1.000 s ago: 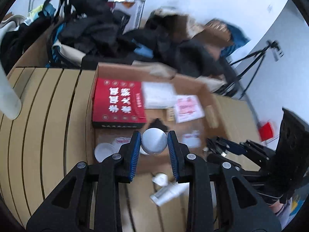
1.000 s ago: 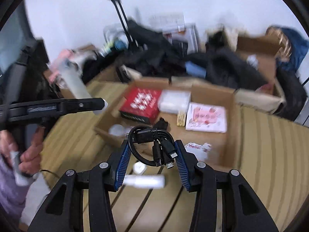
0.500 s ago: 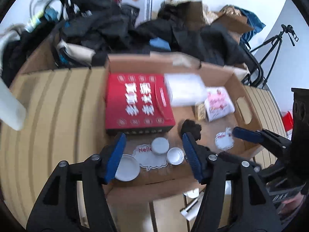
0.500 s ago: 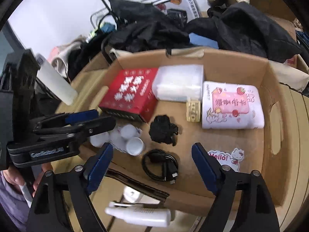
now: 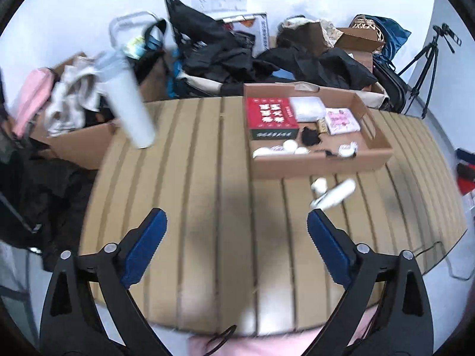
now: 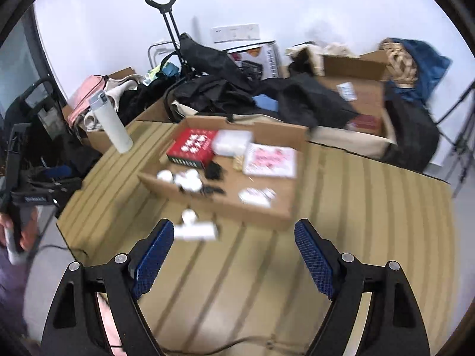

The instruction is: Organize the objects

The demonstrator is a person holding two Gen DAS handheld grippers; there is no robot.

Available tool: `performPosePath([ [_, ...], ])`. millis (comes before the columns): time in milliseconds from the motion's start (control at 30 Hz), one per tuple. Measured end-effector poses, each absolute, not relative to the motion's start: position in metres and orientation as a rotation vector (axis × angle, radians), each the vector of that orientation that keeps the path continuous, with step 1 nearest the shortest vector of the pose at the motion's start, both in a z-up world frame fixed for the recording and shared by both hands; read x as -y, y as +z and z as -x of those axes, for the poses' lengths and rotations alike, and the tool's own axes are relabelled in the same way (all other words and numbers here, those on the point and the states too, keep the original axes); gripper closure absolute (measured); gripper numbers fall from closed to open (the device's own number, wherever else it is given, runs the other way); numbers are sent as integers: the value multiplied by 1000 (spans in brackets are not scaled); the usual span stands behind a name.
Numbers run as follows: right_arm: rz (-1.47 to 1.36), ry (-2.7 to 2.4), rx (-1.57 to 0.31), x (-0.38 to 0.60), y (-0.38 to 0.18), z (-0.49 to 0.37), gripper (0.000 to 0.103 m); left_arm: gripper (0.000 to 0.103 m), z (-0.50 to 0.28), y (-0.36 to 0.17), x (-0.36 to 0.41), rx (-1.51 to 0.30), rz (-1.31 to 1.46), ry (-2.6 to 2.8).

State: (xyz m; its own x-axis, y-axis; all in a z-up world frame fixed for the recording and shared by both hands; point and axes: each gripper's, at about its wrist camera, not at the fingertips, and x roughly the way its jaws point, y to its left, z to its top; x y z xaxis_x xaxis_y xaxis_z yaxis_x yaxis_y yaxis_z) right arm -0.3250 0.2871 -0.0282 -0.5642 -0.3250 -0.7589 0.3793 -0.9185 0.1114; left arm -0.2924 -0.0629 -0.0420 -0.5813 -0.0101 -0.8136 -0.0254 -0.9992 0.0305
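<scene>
The white caps in the box are smeared by motion and cannot be counted. The print on the red carton is too small to be read. The tube on the worktop is blurred. The cable is half hidden by the box wall. The tripod is cut off.

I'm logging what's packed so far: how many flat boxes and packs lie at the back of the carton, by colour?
red box: 1
white pack: 1
pink pack: 1
Total: 3
</scene>
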Motion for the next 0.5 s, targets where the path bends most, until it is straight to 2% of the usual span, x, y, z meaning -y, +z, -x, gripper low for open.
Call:
performPosePath([
  [133, -1204, -2526, -77, -319, -21, 284, 16, 6, 245, -26, 70, -53, 1409, 2794],
  [267, -1184, -2543, -86, -334, -5, 243, 16, 6, 211, 16, 68, -45, 1321, 2793],
  [333, -1153, -2541, -140, -337, 11, 223, 16, 6, 190, 55, 66, -102, 1199, 2808],
  [400, -1097, -2559, -207, -342, 34, 203, 16, 0, 173, 89, 65, -175, 1088, 2847],
  [500, -1023, -2568, -177, -358, 70, 179, 16, 0, 152, 131, 63, -294, 940, 2907],
])
